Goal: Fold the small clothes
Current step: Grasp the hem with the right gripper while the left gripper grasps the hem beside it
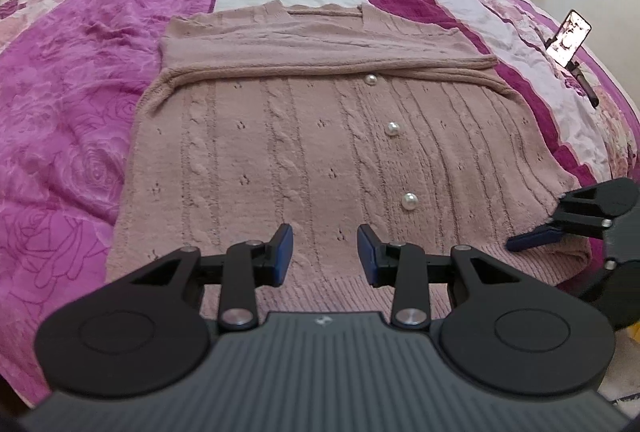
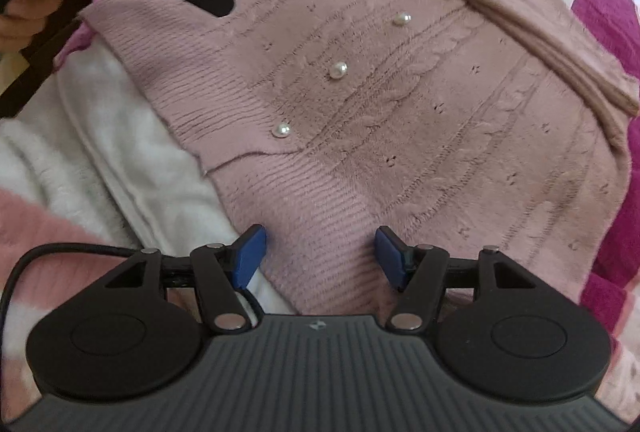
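On the bed, over a purple and white bedspread (image 1: 72,104), a pink knitted cardigan (image 1: 304,136) lies flat with its pearl buttons (image 1: 392,129) up. Its sleeves (image 1: 320,66) are folded across the chest, and its ribbed hem (image 1: 344,292) is nearest the person.

At the left side of the hem the left tongs (image 1: 325,255) hover just over the knit, their blue pads spread apart and pinching nothing. Moving right past the button row, the right tongs (image 2: 321,256) sit over the hem's right corner, also spread and empty; whether a pad touches the fabric I cannot tell. In the right wrist view a hand (image 2: 28,12) shows on the left tool's handle. Far right on the bed, a phone (image 1: 568,36) stands on a small stand, well apart from the work.

The step in hand looks like taking the hem to fold the body up toward the collar. To do it well, each pair of tongs should likely bite the ribbed band near its own corner, catching both layers, not only the top one. Lifting both corners together and level would probably keep the fold straight and the sleeves tucked. The knit looks soft and stretchy, so a slow carry without pulling sideways seems wise.
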### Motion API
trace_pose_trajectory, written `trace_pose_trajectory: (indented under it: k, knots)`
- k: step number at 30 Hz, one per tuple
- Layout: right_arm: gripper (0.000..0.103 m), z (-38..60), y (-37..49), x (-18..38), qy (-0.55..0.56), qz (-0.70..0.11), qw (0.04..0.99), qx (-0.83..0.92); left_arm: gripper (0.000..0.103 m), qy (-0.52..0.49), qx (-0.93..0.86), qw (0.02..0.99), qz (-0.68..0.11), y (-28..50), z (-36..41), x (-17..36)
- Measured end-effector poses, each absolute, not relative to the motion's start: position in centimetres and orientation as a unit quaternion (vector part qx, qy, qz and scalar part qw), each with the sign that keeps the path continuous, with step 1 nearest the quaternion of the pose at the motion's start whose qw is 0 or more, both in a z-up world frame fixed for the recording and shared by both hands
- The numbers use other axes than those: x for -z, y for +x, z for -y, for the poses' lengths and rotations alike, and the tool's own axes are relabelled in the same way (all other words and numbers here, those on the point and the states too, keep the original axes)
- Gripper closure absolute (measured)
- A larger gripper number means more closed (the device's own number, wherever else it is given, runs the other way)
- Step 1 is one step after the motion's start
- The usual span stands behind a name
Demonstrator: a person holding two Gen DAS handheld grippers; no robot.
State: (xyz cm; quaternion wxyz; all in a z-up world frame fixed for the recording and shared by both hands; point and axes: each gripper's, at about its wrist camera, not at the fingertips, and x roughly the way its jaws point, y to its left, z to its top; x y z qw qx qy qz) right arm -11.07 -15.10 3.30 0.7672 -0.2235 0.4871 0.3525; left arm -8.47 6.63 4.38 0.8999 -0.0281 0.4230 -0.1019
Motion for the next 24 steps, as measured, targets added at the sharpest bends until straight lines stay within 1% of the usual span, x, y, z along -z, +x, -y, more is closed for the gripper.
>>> trace_pose_trajectory:
  k: [2,3,4,5,7,8,10,11,13,15,22,24]
  knots:
    - [0.037,14.7,-10.6,-2.7,-0.211,-0.490,0.776,-0.338,0.065,-0.027,0.104,0.899,-0.425,-8.6,-6.5,-4.3]
    - [0.039,14.5,-10.4,-2.4,-0.204,-0.492,0.778,-0.332,0.065,-0.026,0.106,0.898,-0.426,-8.6,-6.4,-4.2]
    - [0.045,14.4,-10.2,-2.2,-0.201,-0.494,0.779,-0.330,0.065,-0.026,0.108,0.898,-0.427,-8.7,-6.4,-4.1]
    - [0.048,14.3,-10.2,-2.1,-0.199,-0.493,0.780,-0.331,0.065,-0.025,0.110,0.897,-0.428,-8.7,-6.3,-4.1]
    - [0.063,14.2,-10.4,-2.1,-0.197,-0.490,0.782,-0.332,0.065,-0.025,0.116,0.894,-0.431,-8.7,-6.2,-3.9]
    - [0.069,14.1,-10.5,-2.1,-0.194,-0.487,0.785,-0.331,0.065,-0.024,0.120,0.893,-0.433,-8.7,-6.2,-3.9]
    - [0.086,14.1,-10.5,-2.2,-0.184,-0.481,0.795,-0.319,0.065,-0.020,0.128,0.890,-0.437,-8.8,-5.9,-3.7]
    - [0.088,14.3,-10.3,-2.3,-0.173,-0.479,0.802,-0.312,0.065,-0.017,0.131,0.889,-0.439,-8.8,-5.8,-3.6]
    - [0.091,14.8,-10.0,-2.5,-0.145,-0.474,0.815,-0.299,0.062,-0.015,0.139,0.885,-0.444,-9.0,-5.6,-3.4]
    - [0.092,15.4,-9.8,-2.7,-0.124,-0.468,0.826,-0.289,0.049,-0.012,0.147,0.883,-0.446,-9.2,-5.5,-3.3]
    - [0.092,17.1,-9.2,-4.0,-0.053,-0.452,0.848,-0.271,0.044,0.013,0.183,0.876,-0.445,-10.0,-4.6,-3.2]
    - [0.092,17.4,-8.9,-4.3,-0.041,-0.448,0.852,-0.268,0.040,0.027,0.196,0.872,-0.447,-10.2,-4.1,-2.9]
